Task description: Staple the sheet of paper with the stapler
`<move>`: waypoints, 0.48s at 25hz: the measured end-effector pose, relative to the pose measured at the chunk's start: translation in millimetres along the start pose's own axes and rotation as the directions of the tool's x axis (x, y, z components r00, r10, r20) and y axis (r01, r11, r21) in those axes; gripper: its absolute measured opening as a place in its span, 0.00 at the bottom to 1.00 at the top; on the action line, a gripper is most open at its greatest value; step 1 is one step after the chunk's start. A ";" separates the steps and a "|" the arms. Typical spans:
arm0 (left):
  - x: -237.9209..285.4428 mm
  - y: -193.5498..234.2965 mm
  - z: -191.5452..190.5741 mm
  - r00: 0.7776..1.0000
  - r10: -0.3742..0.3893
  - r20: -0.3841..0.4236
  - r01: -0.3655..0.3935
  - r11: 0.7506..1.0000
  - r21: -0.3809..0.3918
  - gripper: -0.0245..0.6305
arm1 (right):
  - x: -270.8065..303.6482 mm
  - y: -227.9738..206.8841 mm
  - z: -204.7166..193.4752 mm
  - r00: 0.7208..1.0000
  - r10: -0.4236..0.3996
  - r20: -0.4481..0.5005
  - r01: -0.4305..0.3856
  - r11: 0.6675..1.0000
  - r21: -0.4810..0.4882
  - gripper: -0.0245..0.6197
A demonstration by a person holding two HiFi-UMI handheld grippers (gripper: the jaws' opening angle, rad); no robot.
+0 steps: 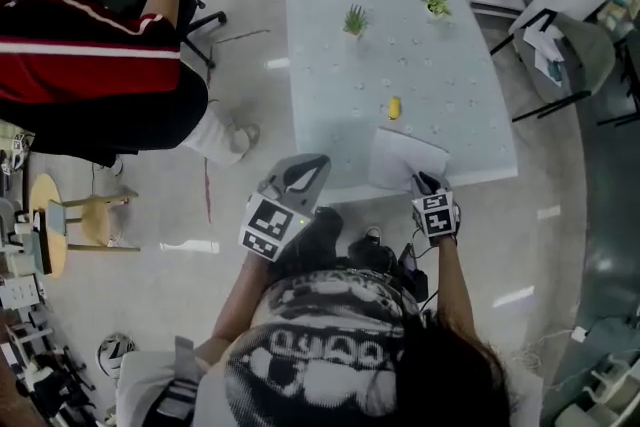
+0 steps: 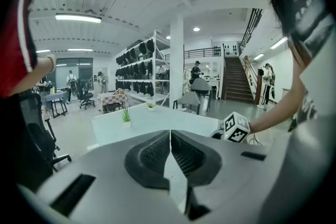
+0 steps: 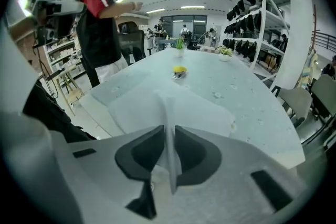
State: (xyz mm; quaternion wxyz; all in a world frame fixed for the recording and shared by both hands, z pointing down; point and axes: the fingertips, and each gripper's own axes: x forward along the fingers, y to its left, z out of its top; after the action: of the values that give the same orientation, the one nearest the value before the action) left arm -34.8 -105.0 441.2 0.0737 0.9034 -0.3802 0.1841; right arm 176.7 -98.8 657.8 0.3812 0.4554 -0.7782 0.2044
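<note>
Big open workshop with shelving, and a pale table point(image 1: 330, 35) in the middle, so here's where things stand.

Head view: two small plants point(image 1: 355, 19) sit at the far end of the table. The yellow stapler point(image 1: 394, 107) is by itself around the middle. The sheet of paper point(image 1: 400, 158) lies at the near edge, near the stapler but not touching it. The right gripper point(image 1: 428, 183) is at the sheet's near right corner. The left gripper point(image 1: 300, 173) hangs off the table's near left corner, well apart from both paper and stapler. Someone in a red top point(image 1: 90, 65) stands off to the left, not involved.

Left gripper view: the pads are pressed together with nothing between them, looking across the table toward a plant. The right gripper's marker cube point(image 2: 235, 127) shows off to the right.

Right gripper view: the jaws are clenched on the sheet's near edge, and the paper puckers up into a ridge right where it's pinched. The stapler is farther up the table, pretty much straight ahead.

My read on progress: early days. The paper is grabbed, and that's the only bit done. Nothing's on the stapler, the paper isn't in its mouth, and no staple has been pressed. What's left is getting sheet and stapler together and pushing down, probably a job for the empty left one.
</note>
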 end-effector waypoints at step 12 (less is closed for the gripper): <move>6.3 29.2 -10.8 0.998 -0.058 -0.015 0.058 0.998 -0.010 0.05 | 15.0 4.7 21.4 0.997 -0.035 -0.065 0.033 0.999 -0.030 0.12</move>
State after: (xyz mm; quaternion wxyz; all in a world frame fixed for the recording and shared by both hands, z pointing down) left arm -54.7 -126.7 453.4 0.0861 0.9122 -0.3541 0.1871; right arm 159.5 -119.0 656.2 0.4165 0.4558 -0.7604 0.2015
